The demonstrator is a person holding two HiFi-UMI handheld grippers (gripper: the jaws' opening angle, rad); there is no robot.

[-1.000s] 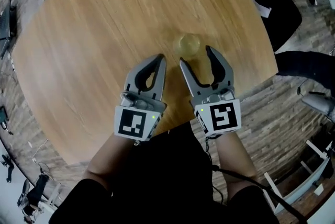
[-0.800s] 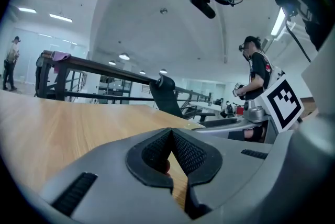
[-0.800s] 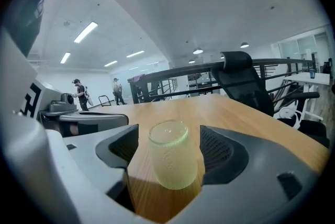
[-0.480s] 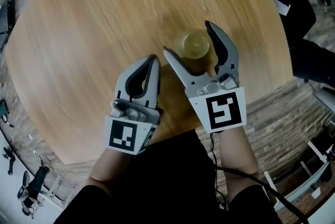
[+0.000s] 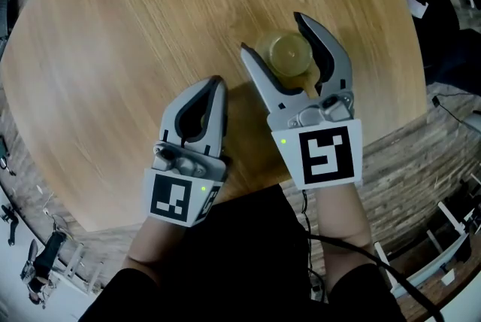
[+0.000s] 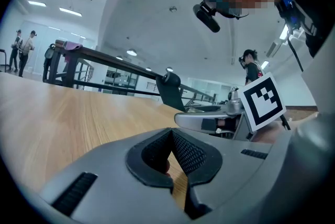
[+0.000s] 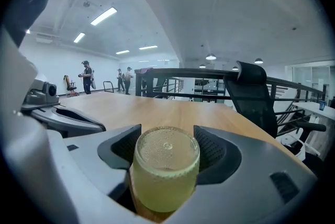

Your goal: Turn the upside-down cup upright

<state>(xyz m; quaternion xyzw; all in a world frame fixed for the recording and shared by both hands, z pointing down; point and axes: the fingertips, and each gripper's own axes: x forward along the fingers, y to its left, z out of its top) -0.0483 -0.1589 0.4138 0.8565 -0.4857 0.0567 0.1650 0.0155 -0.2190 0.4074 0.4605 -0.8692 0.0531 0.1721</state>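
Round wooden table (image 5: 135, 50); black office chair (image 7: 255, 96) beside its edge; people (image 7: 86, 77) standing far off.

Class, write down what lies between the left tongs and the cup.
In the head view: bare table and one jaw of the right tongs, which are closing with the cup between them.

Cup (image 5: 289, 53): translucent yellow-green with a pebbled wall, standing upside down, its flat base uppermost. It rests rim-down on the wooden table (image 5: 135, 50) near the person's edge, between the closing jaws of the right gripper (image 5: 272, 32).
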